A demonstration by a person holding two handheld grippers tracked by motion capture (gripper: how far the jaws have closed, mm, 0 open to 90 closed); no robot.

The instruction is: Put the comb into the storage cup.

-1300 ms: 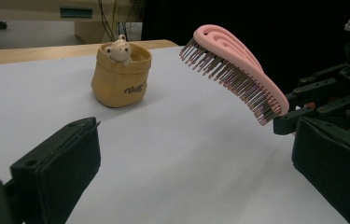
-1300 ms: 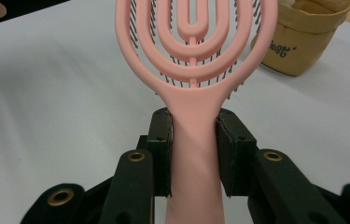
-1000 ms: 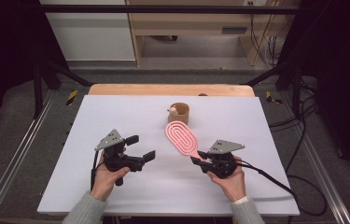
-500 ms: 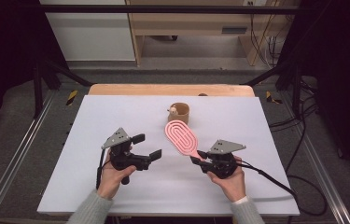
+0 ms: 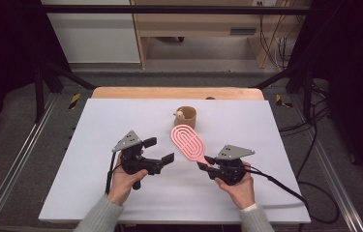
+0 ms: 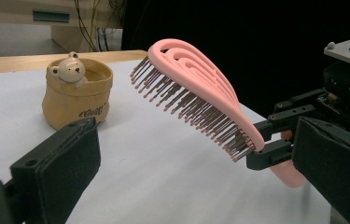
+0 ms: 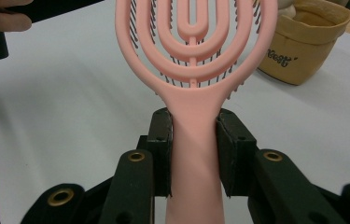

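Note:
A pink hairbrush [image 5: 188, 141] with an oval looped head hangs above the white table [image 5: 121, 116], bristles down and head tilted up. My right gripper [image 5: 205, 163] is shut on its handle, and the pads [image 7: 162, 140] press it from both sides in the right gripper view. The left gripper [image 5: 159, 150] stands open to the left of the brush, pointing toward it, with nothing between its fingers. In the left gripper view the brush [image 6: 196, 93] sits ahead between the two wide pads [image 6: 65, 168], apart from them.
A small tan fabric pouch [image 5: 186, 116] with a bear figure on its rim stands just behind the brush head, also seen as the pouch [image 6: 76, 93]. A wooden strip [image 5: 169, 93] runs along the table's far edge. Cables trail off to the right.
The left gripper has shifted a little to the right, closer to the brush. The right gripper and the brush have stayed where they were.

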